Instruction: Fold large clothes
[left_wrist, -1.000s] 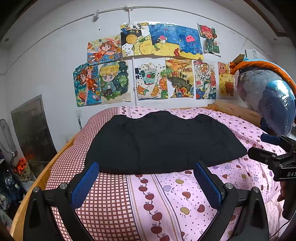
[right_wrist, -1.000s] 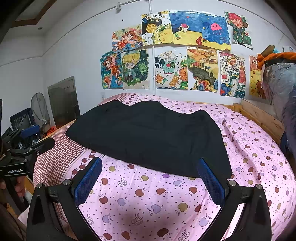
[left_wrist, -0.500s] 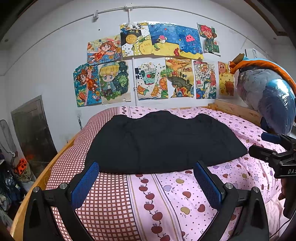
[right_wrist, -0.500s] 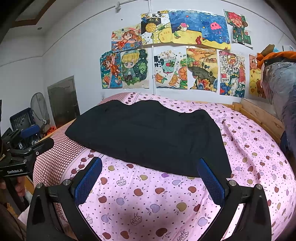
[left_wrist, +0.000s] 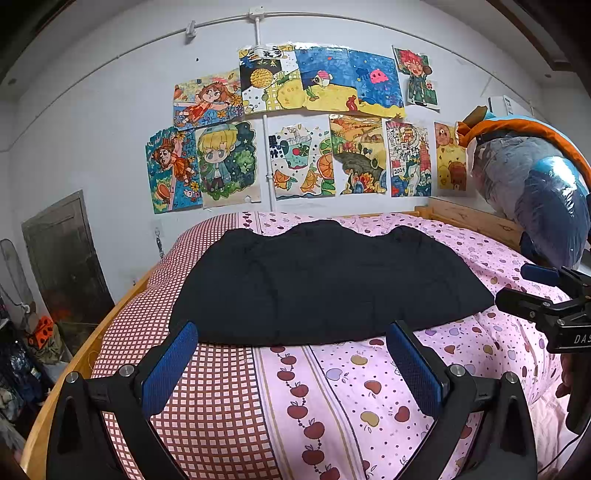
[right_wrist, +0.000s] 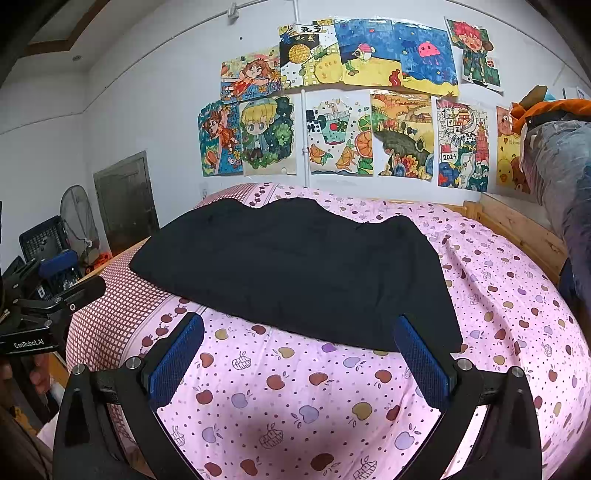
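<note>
A large black garment (left_wrist: 325, 284) lies spread flat across the middle of the bed; it also shows in the right wrist view (right_wrist: 295, 269). My left gripper (left_wrist: 291, 365) is open and empty, hovering above the sheet just short of the garment's near edge. My right gripper (right_wrist: 299, 362) is open and empty, also just short of the near edge, toward the garment's right corner. Each gripper shows at the side of the other's view: the right one (left_wrist: 543, 310), the left one (right_wrist: 44, 302).
The bed has a pink apple-print sheet (right_wrist: 332, 406) with a red checked strip (left_wrist: 207, 398) on the left and a wooden frame (left_wrist: 476, 221). Drawings cover the wall (left_wrist: 295, 129). Bagged clothes (left_wrist: 535, 192) hang at right. A fan (right_wrist: 77, 218) and clutter stand at left.
</note>
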